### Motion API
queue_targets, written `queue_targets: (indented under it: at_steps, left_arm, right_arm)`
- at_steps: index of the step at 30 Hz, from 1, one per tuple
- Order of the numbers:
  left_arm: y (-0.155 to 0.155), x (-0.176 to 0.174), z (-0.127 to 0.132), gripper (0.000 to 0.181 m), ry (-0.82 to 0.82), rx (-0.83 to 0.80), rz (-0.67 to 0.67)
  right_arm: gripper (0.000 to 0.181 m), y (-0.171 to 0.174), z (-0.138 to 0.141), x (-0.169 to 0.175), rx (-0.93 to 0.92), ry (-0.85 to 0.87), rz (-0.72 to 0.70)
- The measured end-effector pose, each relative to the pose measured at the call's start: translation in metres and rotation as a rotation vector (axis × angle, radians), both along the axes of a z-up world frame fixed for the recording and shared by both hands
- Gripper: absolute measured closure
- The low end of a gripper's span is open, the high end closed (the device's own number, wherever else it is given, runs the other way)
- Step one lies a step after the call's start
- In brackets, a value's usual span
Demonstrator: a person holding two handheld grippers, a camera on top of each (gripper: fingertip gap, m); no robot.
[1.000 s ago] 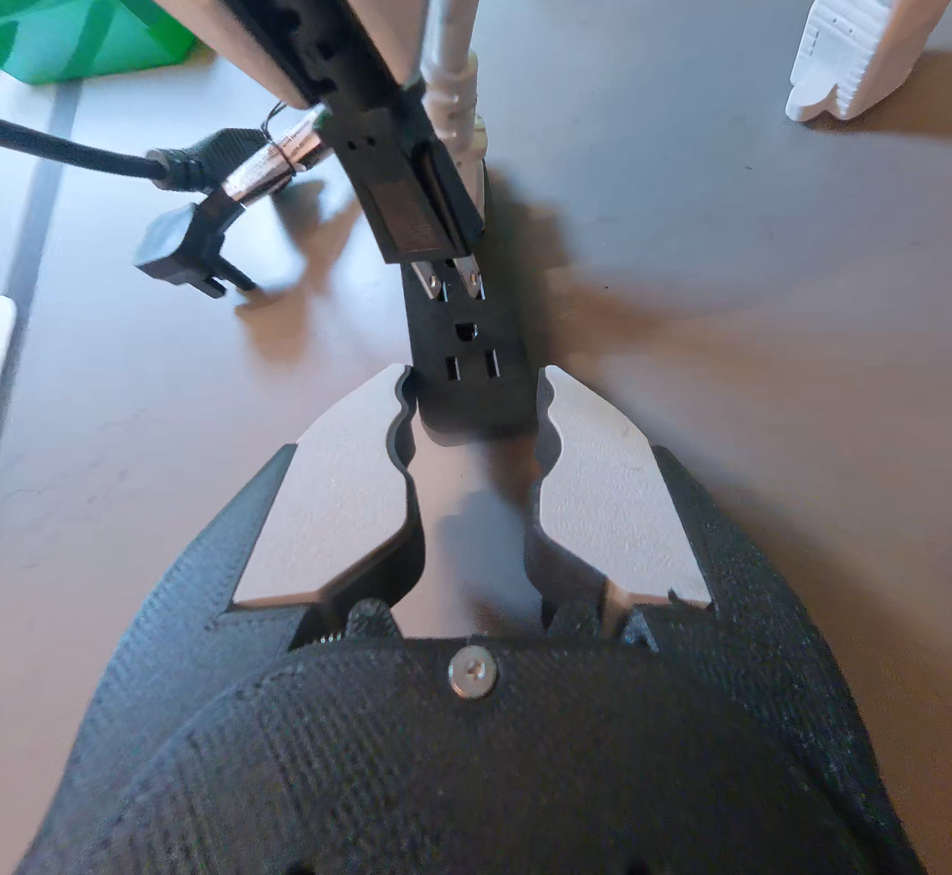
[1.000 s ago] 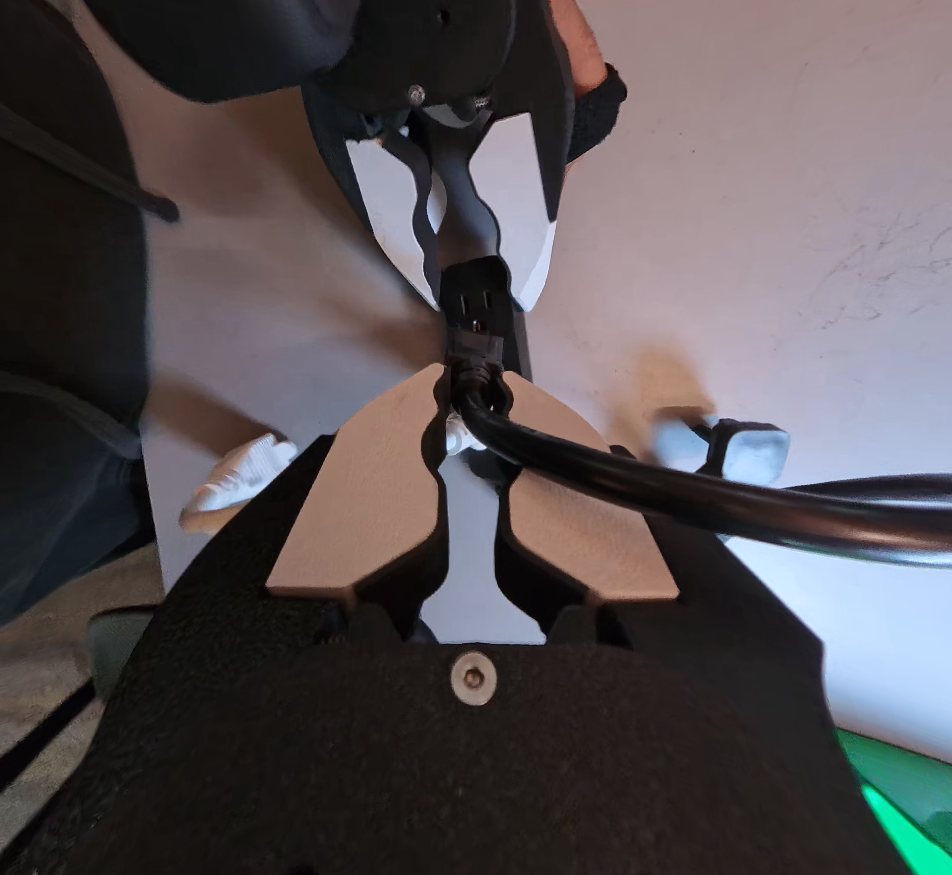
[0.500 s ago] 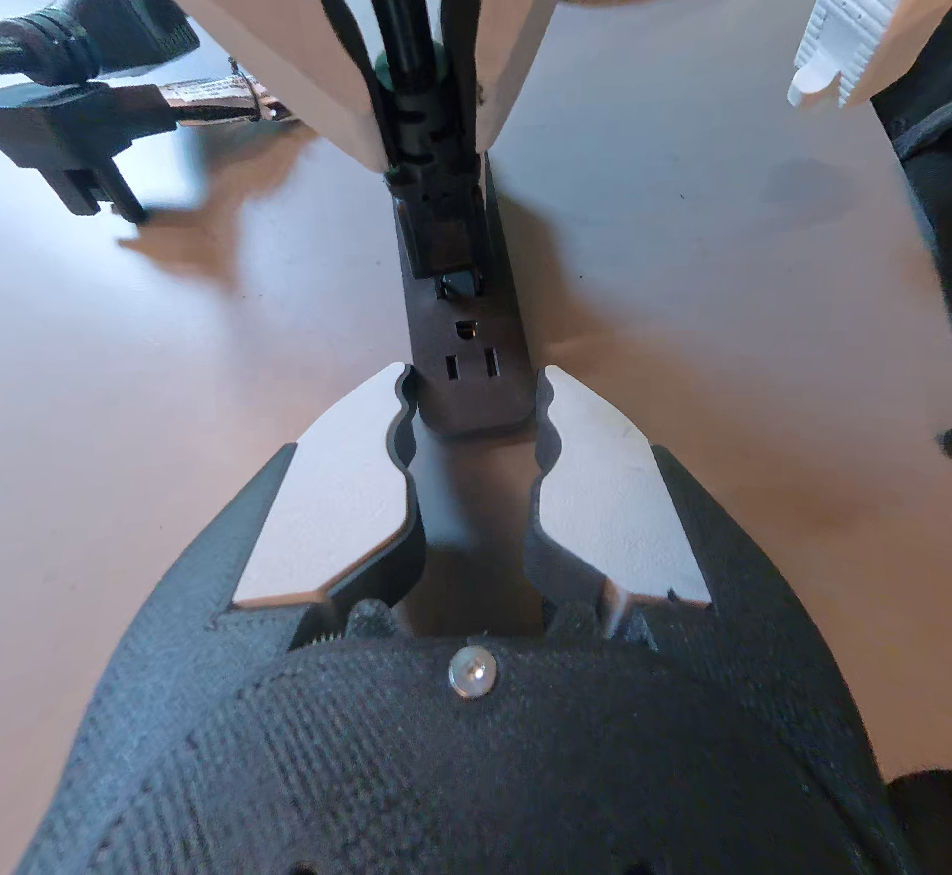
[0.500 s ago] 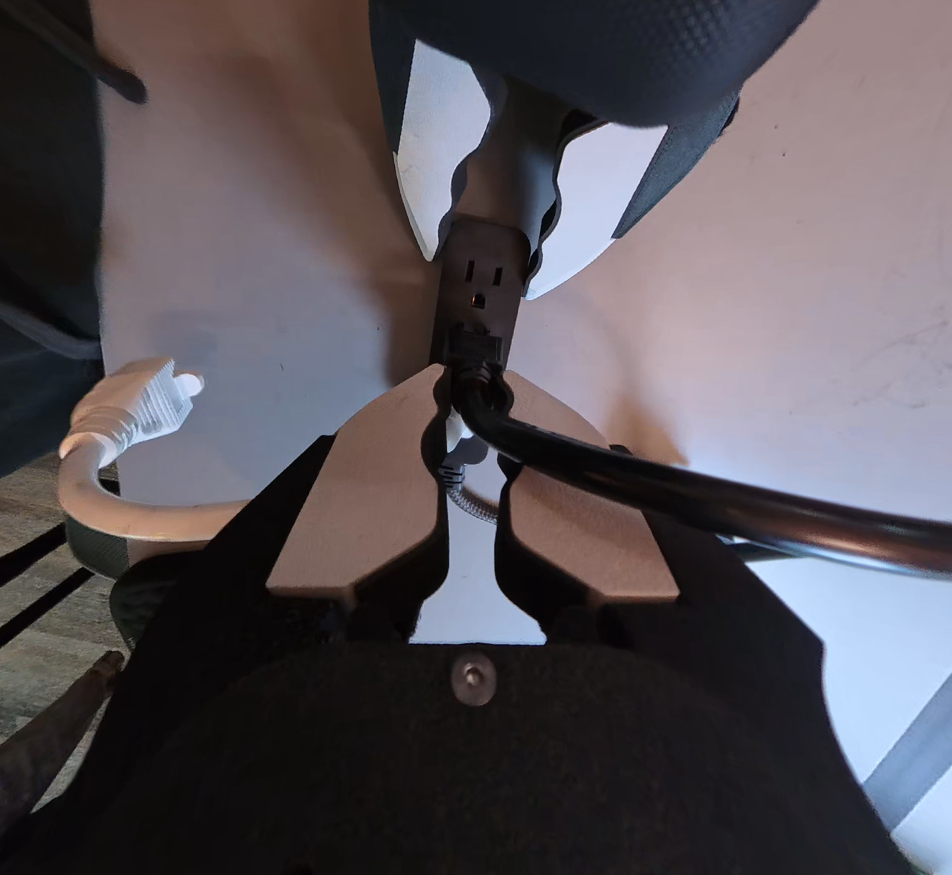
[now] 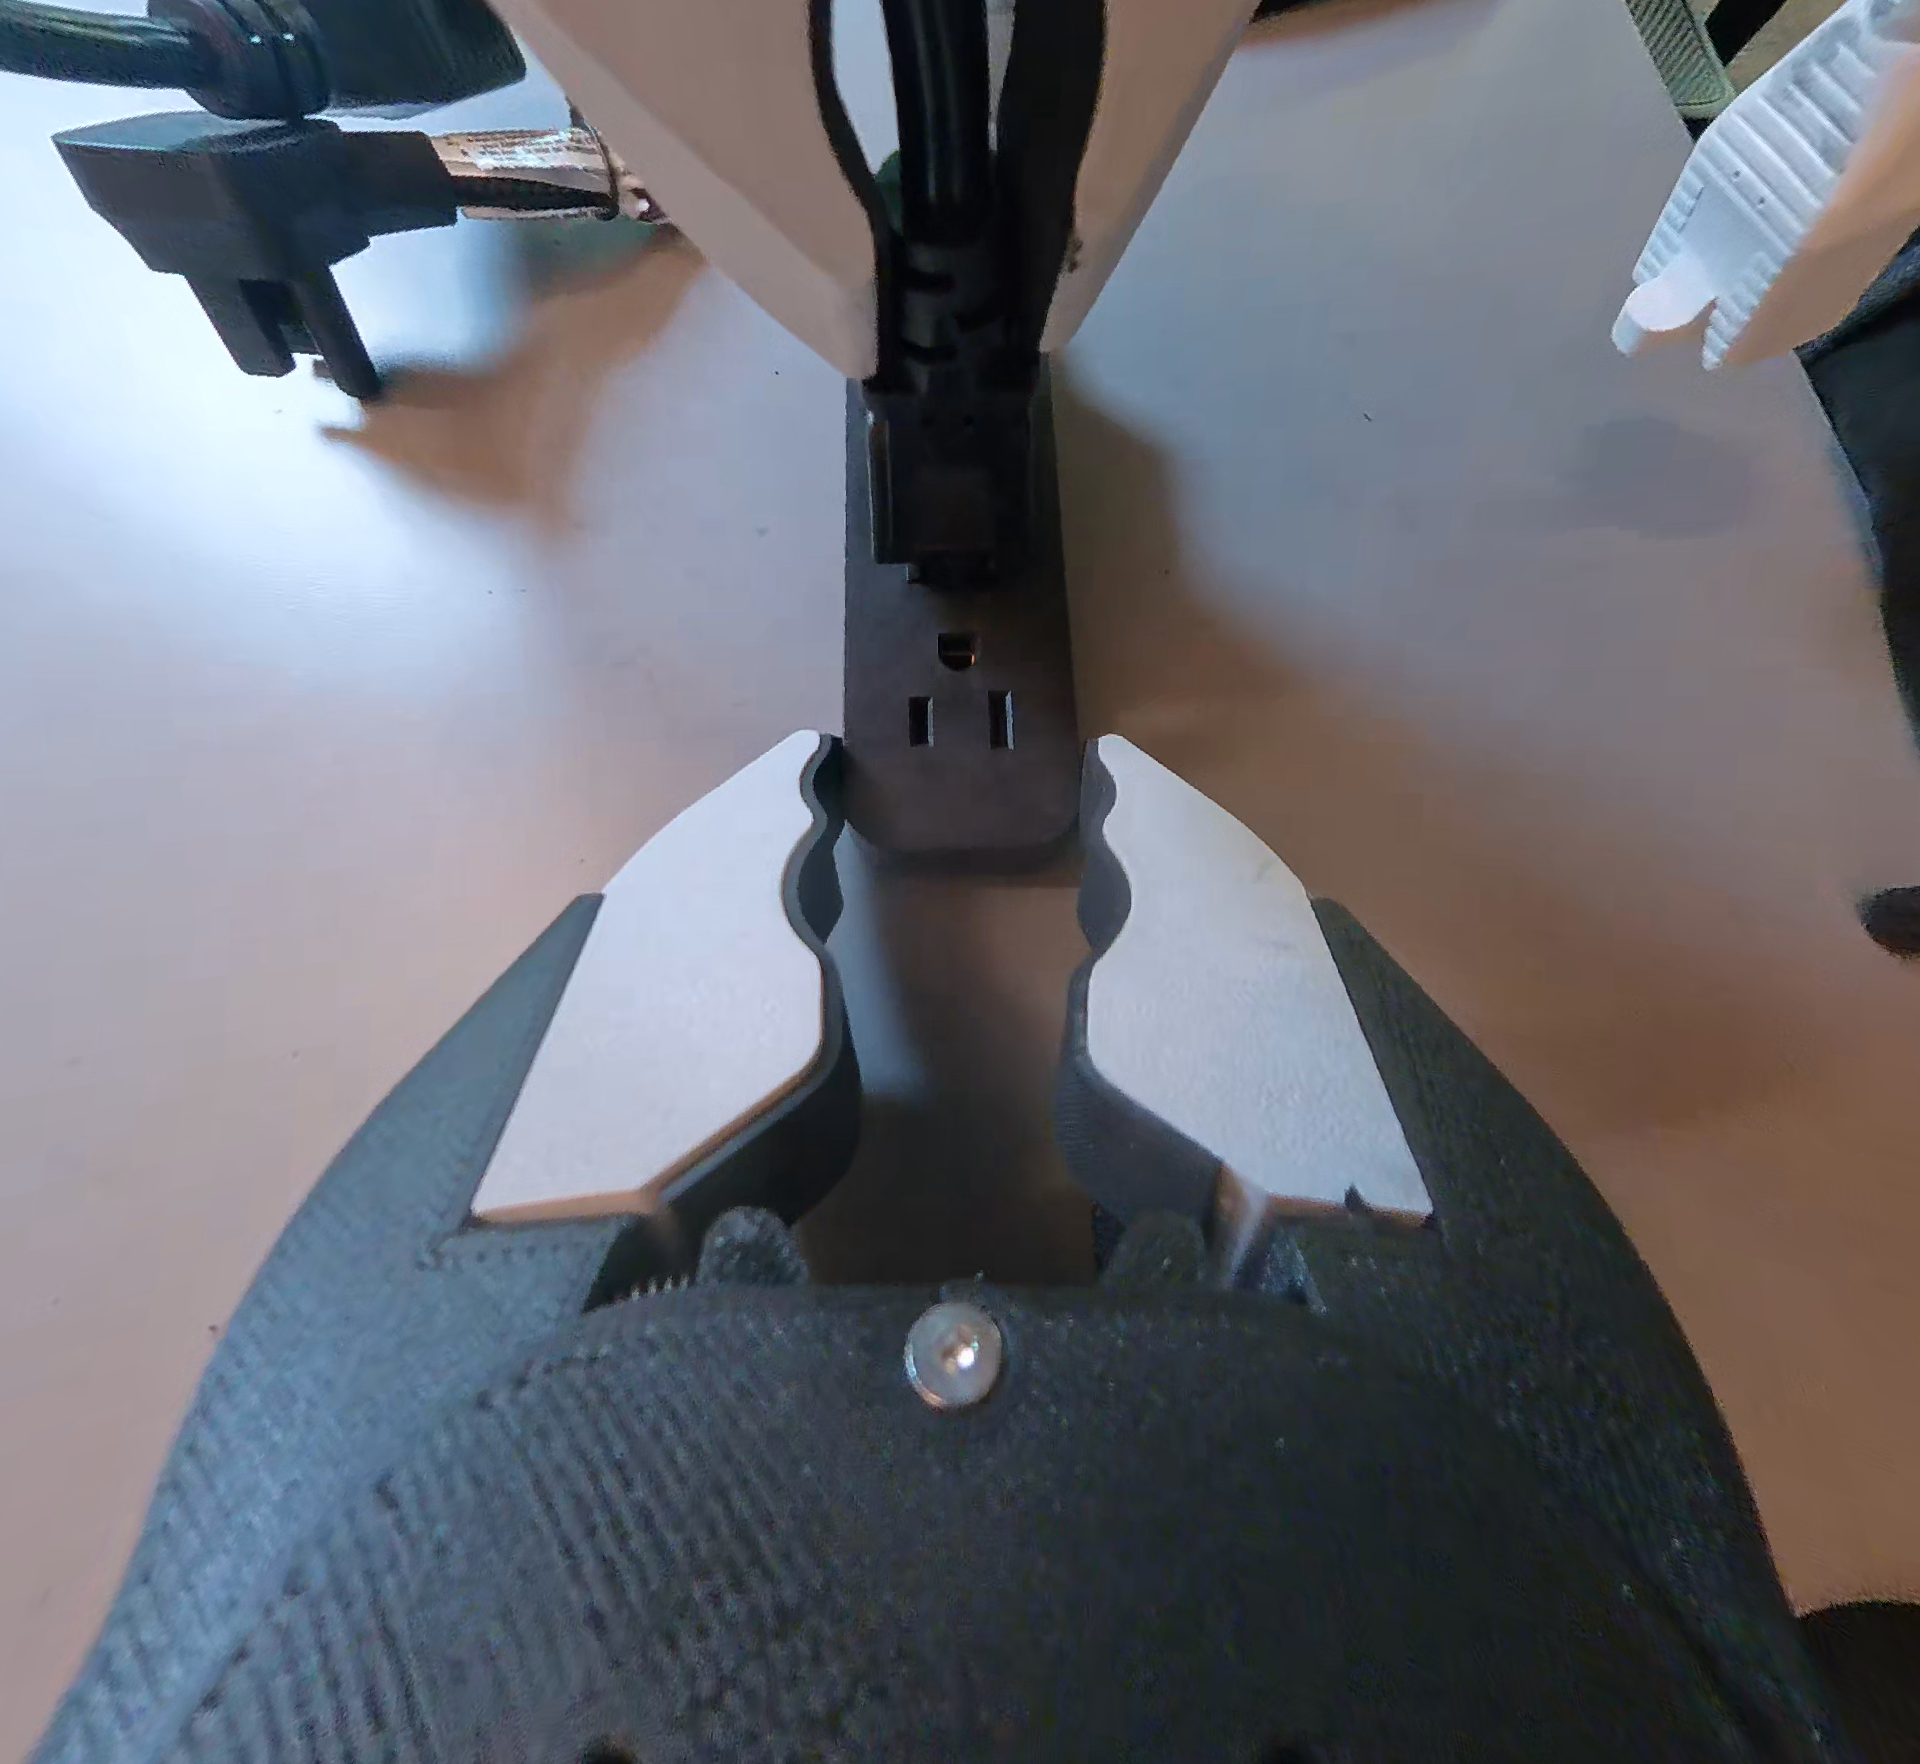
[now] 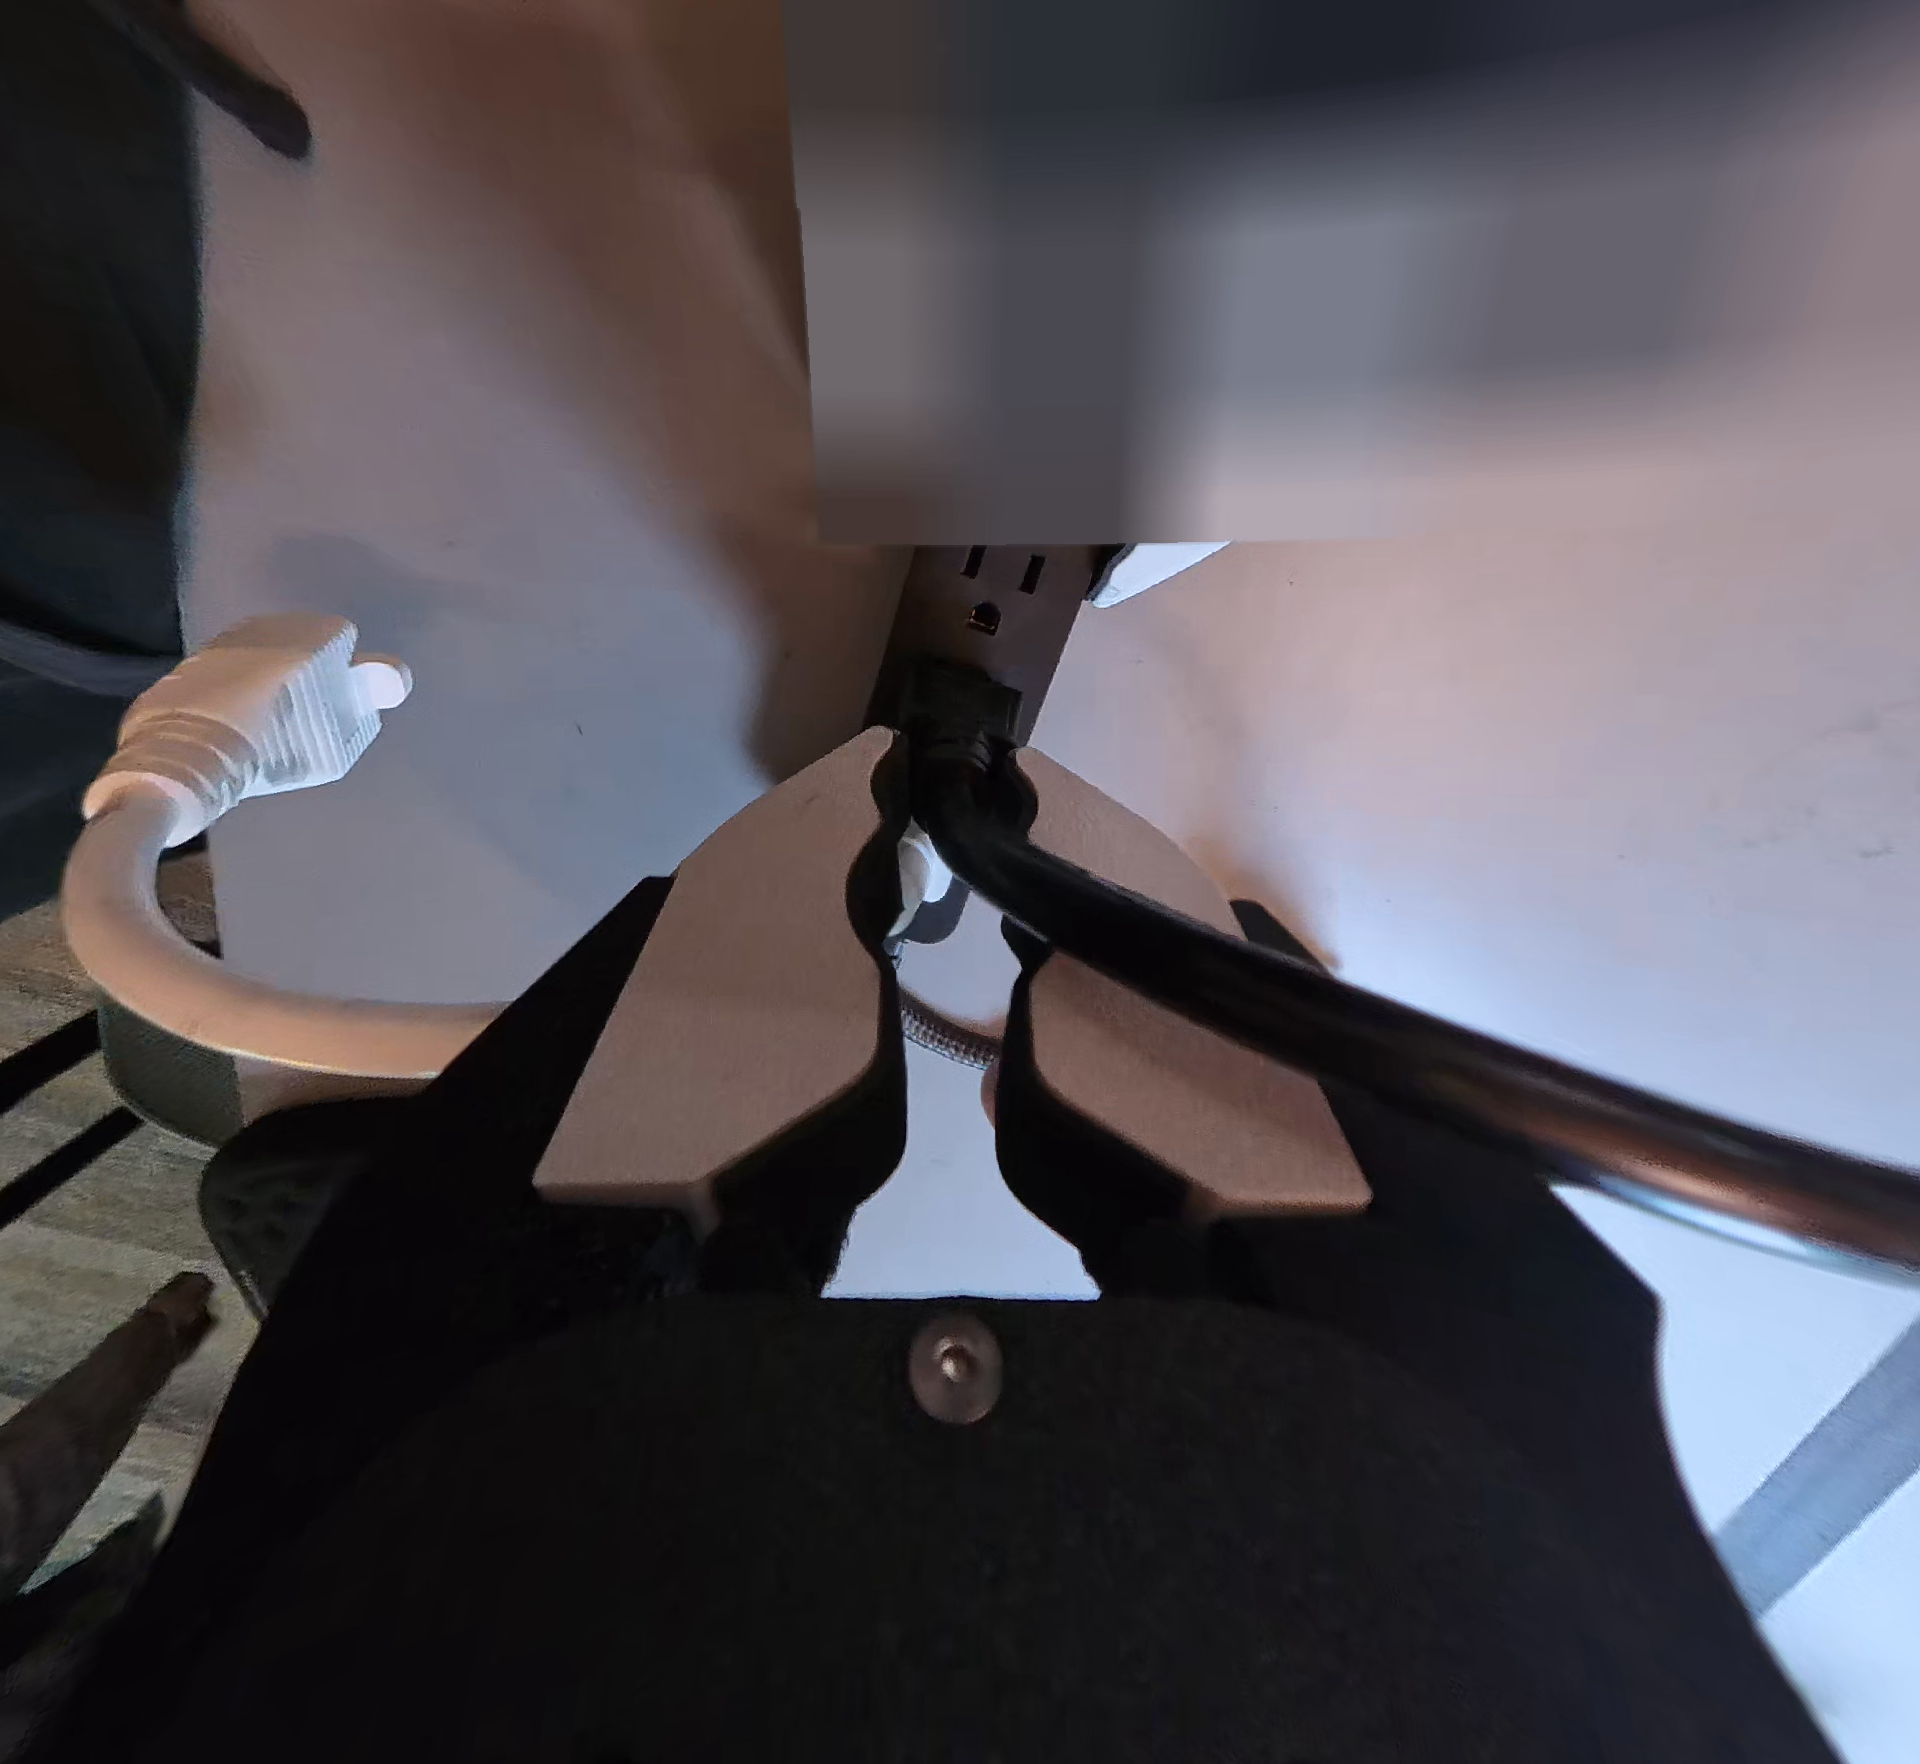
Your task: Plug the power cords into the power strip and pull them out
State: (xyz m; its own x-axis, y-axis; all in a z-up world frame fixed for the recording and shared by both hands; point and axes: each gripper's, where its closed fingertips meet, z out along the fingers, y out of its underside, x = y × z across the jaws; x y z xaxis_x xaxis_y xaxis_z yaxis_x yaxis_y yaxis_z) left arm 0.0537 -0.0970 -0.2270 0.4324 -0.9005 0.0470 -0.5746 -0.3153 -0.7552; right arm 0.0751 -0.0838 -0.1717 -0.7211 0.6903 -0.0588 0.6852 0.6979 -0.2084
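A black power strip (image 5: 956, 706) lies on the pale table. My left gripper (image 5: 961, 758) is shut on its near end, one finger on each side. My right gripper (image 5: 951, 343) comes down from the far side and is shut on a black plug (image 5: 940, 488), which sits in the strip's second outlet. The nearest outlet is empty. In the right wrist view my right gripper (image 6: 951, 764) holds the same black plug (image 6: 956, 706) on the strip (image 6: 987, 602), and its thick black cord (image 6: 1351, 1018) runs off to the right. A bit of white shows between the right fingers.
Two loose black plugs (image 5: 239, 228) with a cord lie at the far left of the table. A loose white plug (image 5: 1766, 187) lies at the right edge, also in the right wrist view (image 6: 301, 727) on a curved white cable. The table edge and floor are beyond it. The tips of one gripper are about 7 cm away from the tips of the other.
The right gripper has pushed the black plug down into the strip; its prongs, visible a second ago, are now hidden. The left gripper has stayed clamped on the strip's end.
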Motion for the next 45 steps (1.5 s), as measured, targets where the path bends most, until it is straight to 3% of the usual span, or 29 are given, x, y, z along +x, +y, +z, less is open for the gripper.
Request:
queue_targets:
  at_steps: [45]
  left_arm:
    - [-0.0028,0.0019,-0.0004,0.138,0.008,0.018,0.037]
  right_arm:
    - [0.166,-0.0067,-0.0083,0.0003,0.002,-0.024,0.013]
